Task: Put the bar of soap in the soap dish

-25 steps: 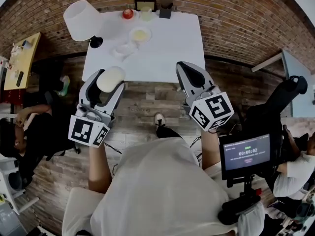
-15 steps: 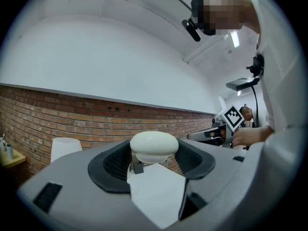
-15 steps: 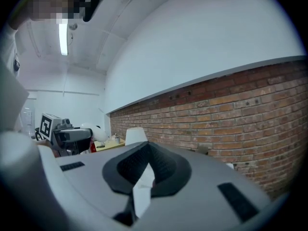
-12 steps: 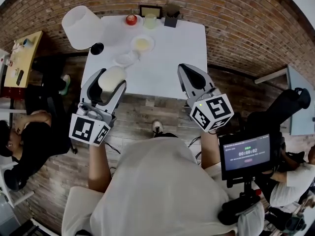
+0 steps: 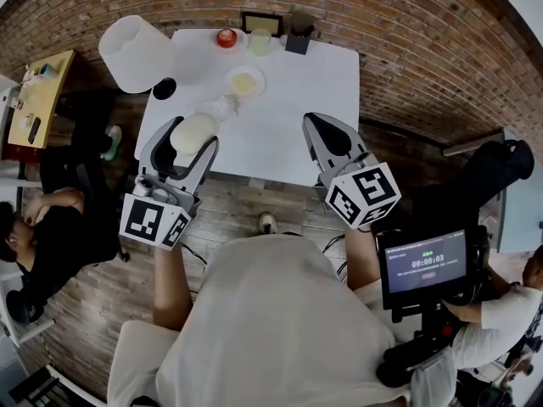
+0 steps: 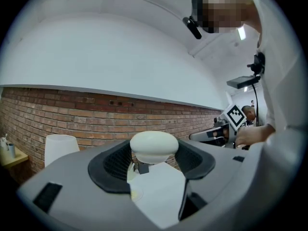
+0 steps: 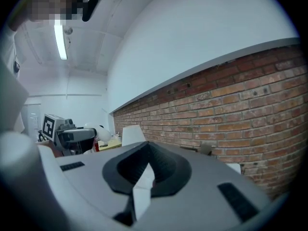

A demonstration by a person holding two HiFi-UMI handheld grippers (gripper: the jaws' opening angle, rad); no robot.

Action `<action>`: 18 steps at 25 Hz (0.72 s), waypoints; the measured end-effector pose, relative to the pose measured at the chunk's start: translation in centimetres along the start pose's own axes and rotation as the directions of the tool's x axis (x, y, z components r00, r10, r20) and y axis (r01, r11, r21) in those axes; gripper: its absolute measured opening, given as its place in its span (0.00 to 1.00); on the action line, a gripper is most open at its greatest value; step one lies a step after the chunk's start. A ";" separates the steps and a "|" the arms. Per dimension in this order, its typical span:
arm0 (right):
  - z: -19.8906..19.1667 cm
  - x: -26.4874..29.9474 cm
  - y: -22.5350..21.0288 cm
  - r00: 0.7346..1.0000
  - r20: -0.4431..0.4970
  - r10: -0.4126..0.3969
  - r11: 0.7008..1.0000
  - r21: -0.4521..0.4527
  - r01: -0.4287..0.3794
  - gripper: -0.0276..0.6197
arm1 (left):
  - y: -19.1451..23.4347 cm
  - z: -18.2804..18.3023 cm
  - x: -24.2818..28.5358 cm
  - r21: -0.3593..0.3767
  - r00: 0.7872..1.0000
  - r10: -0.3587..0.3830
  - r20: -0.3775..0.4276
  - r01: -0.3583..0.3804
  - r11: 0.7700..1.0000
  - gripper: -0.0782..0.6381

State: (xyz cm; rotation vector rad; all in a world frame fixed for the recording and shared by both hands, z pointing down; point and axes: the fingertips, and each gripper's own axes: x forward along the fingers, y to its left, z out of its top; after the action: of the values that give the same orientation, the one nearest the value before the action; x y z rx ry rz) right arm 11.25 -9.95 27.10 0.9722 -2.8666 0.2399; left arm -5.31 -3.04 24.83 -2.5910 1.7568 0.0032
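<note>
A cream oval bar of soap (image 5: 193,133) sits between the fingers of my left gripper (image 5: 192,131), which is shut on it over the near left edge of the white table (image 5: 297,83). From the left gripper view, the soap (image 6: 154,146) fills the jaws of the left gripper (image 6: 153,154). A small pale dish (image 5: 216,107) lies just beyond the soap, and a round dish with something yellow in it (image 5: 244,82) lies farther back. My right gripper (image 5: 327,128) hangs shut and empty at the table's near edge; the right gripper (image 7: 146,170) shows only a sliver between its pads.
A white lampshade (image 5: 134,52) stands at the table's far left corner. A red object (image 5: 226,37), a pale cup (image 5: 260,41) and a dark holder (image 5: 299,32) line the back edge by the brick wall (image 5: 407,49). People sit to the left and right.
The table has slid nearer in the head view as both grippers came toward it. The left gripper keeps the soap and now reaches over the table's near edge.
</note>
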 end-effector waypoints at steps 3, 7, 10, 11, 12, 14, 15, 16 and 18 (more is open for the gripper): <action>-0.1 0.6 -0.6 1.000 -0.005 0.021 1.000 0.001 -0.021 0.05 | 0.1 -0.2 1.0 -0.001 1.000 0.008 -0.004 -0.008 1.000 0.51; -0.3 1.2 -0.9 0.998 -0.015 0.054 0.999 0.009 -0.054 0.05 | 0.1 -1.0 1.6 -0.015 1.000 0.024 -0.019 -0.024 1.000 0.51; -0.8 1.5 -0.6 0.997 -0.030 0.077 0.997 0.006 -0.077 0.05 | 0.3 -1.7 1.6 -0.021 0.999 0.034 -0.038 -0.035 0.999 0.51; -1.1 1.7 -0.4 0.996 -0.039 0.082 0.997 -0.002 -0.082 0.05 | 0.5 -2.0 1.7 -0.025 0.998 0.038 -0.043 -0.039 0.999 0.51; -1.4 1.8 -0.4 0.995 -0.047 0.086 0.996 -0.005 -0.086 0.05 | 0.7 -2.3 1.7 -0.031 0.998 0.041 -0.046 -0.042 0.999 0.51; -2.1 2.2 -0.3 0.994 -0.058 0.094 0.996 0.006 -0.094 0.05 | 1.2 -3.2 1.9 -0.045 0.998 0.043 -0.053 -0.045 0.998 0.51; -2.5 2.4 -0.2 0.993 -0.061 0.096 0.995 0.012 -0.096 0.05 | 1.5 -3.8 1.9 -0.050 0.998 0.041 -0.057 -0.044 0.998 0.51; -2.8 2.6 -0.1 0.993 -0.064 0.096 0.995 0.015 -0.095 0.05 | 1.9 -4.2 2.0 -0.053 0.997 0.038 -0.060 -0.041 0.998 0.51; -2.9 3.1 0.1 0.994 -0.068 0.091 0.996 0.015 -0.091 0.05 | 2.7 -4.7 2.1 -0.056 0.997 0.030 -0.066 -0.033 0.998 0.51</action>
State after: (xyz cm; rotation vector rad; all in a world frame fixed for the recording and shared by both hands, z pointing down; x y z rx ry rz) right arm 8.87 -11.17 30.44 0.8196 -2.8535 0.2920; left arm -7.06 -6.09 29.53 -2.6316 1.8454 -0.0307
